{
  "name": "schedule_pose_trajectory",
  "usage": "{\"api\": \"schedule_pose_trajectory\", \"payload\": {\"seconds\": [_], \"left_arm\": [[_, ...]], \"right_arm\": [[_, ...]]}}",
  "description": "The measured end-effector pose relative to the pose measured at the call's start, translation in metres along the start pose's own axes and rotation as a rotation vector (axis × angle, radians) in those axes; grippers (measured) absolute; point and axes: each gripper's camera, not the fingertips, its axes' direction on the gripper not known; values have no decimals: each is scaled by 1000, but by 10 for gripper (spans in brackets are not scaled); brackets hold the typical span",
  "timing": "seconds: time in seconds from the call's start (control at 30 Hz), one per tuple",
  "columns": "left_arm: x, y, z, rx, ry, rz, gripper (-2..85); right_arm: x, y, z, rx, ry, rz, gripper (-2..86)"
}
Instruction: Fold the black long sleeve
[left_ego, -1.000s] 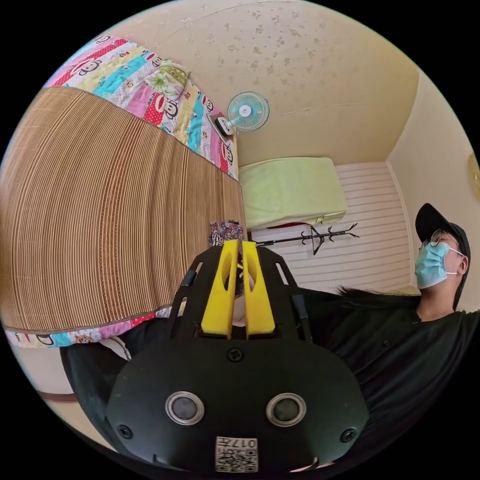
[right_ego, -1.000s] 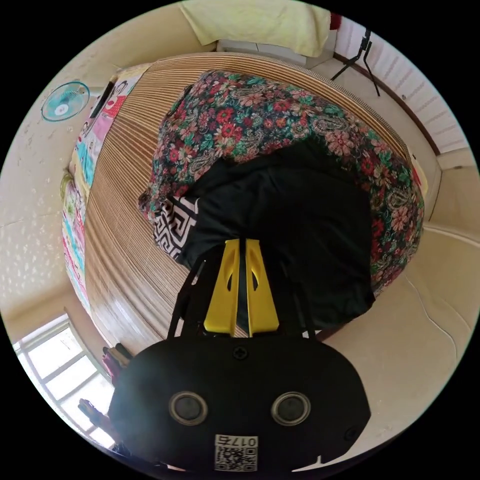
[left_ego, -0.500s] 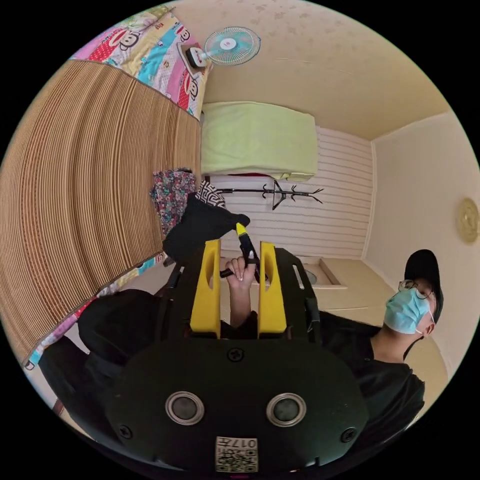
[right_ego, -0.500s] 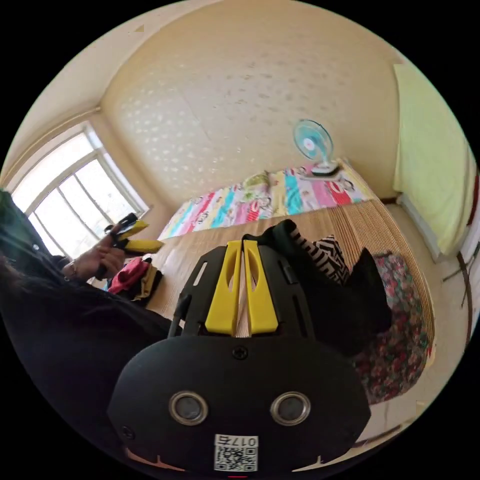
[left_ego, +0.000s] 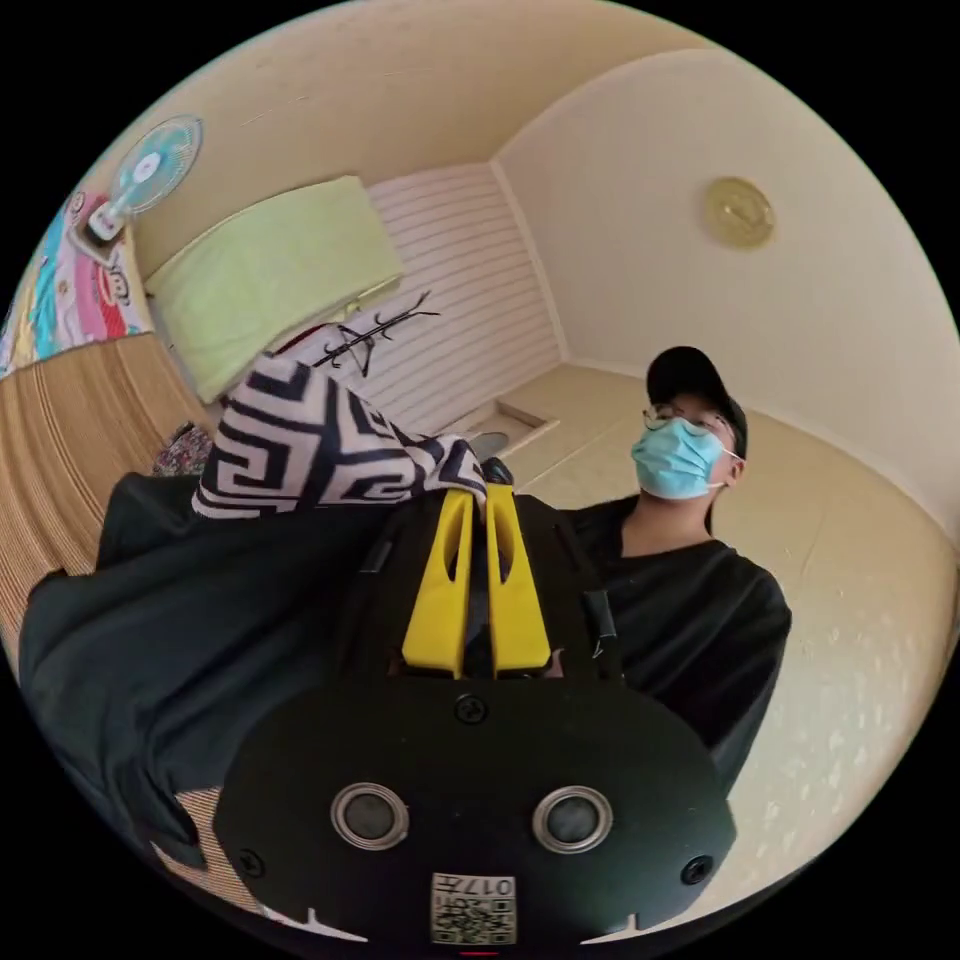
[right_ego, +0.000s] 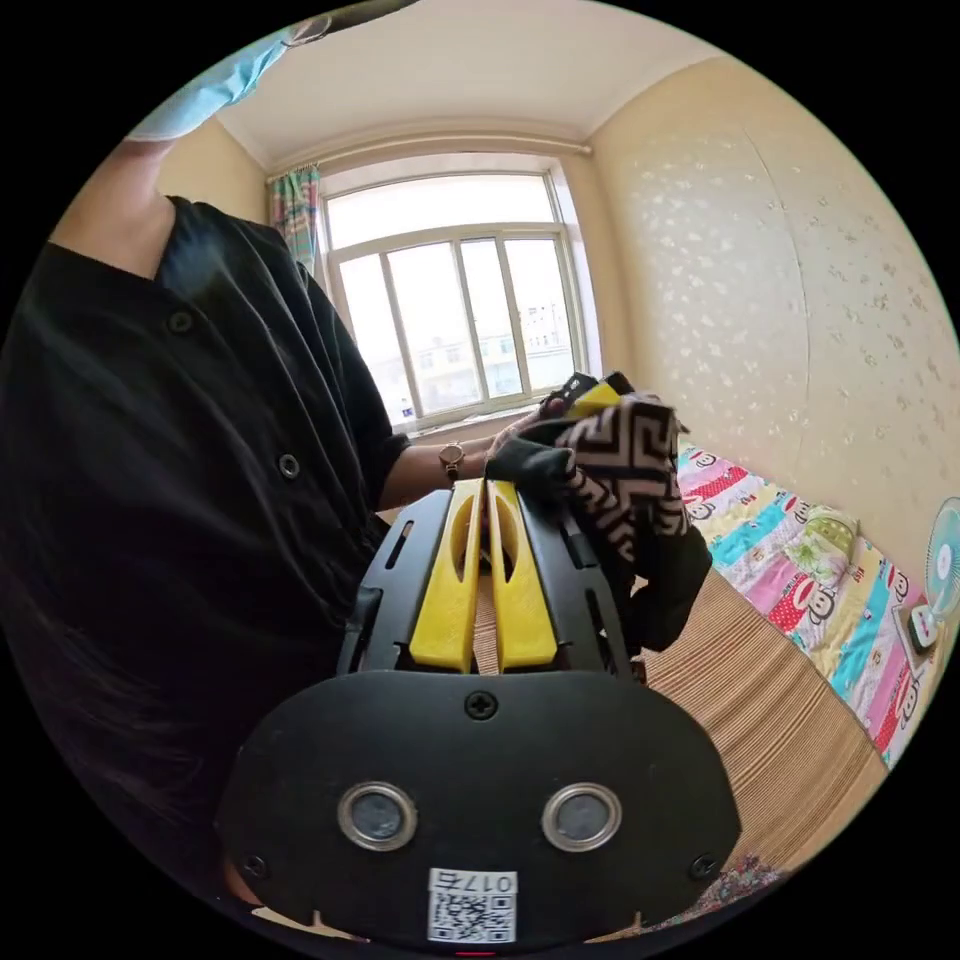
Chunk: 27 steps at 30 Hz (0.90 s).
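Room with cream walls, a ribbed woven straw bed mat (right_ego: 760, 720) and a multicoloured cartoon-print quilt (right_ego: 800, 590). Soft black long-sleeve garment with a black-and-white geometric key-pattern panel (left_ego: 330, 450), lifted above the mat and draped in folds. Left gripper (left_ego: 478, 495), yellow tapered plastic jaws clenched on the garment's patterned edge. Right gripper (right_ego: 486, 487), jaws pressed together at a dark fold of the same garment; whether cloth lies between them cannot be told.
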Motion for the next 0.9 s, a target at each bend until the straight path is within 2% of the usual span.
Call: {"api": "schedule_pose_trajectory", "payload": {"seconds": [0.07, 0.13, 0.17, 0.27, 0.33, 0.4, 0.5, 0.53, 0.57, 0.63, 0.73, 0.8, 0.83, 0.9], "left_arm": [[44, 8, -17, 7, 71, 153, -5], [80, 16, -30, 11, 108, 281, -5], [95, 19, -34, -14, 102, 320, -5], [116, 22, -31, -49, 69, 351, -5], [123, 26, -17, -76, 128, 395, -5], [121, 28, 8, -124, 222, 403, -5], [121, 31, 42, -206, 231, 376, -4], [122, 32, 48, -226, 217, 369, -4], [126, 34, 57, -266, 171, 363, -3], [135, 38, 63, -293, 106, 365, 0], [151, 46, 55, -241, 8, 337, 11], [165, 57, 43, -143, -206, 301, 32], [166, 59, 40, -114, -270, 277, 39], [168, 70, 32, -15, -516, 141, 52]], "right_arm": [[-1, 2, -12, 114, -38, 17, 13], [13, 3, -21, 193, -61, 149, 19], [27, 2, -20, 176, -81, 243, 26], [54, 4, 12, 42, -112, 323, 89], [69, 9, 44, -6, -164, 371, 128], [78, 15, 97, -29, -300, 380, 149], [77, 17, 160, -115, -415, 423, 130], [74, 16, 166, -102, -437, 421, 122], [64, 13, 169, -62, -446, 400, 79], [46, 5, 165, -49, -327, 354, 48], [20, -14, 136, 14, -30, 295, 34], [-1, -30, 102, 156, 295, 357, 30], [-11, -35, 98, 183, 381, 339, 29], [-50, -58, 98, 206, 676, 211, 27]]}}
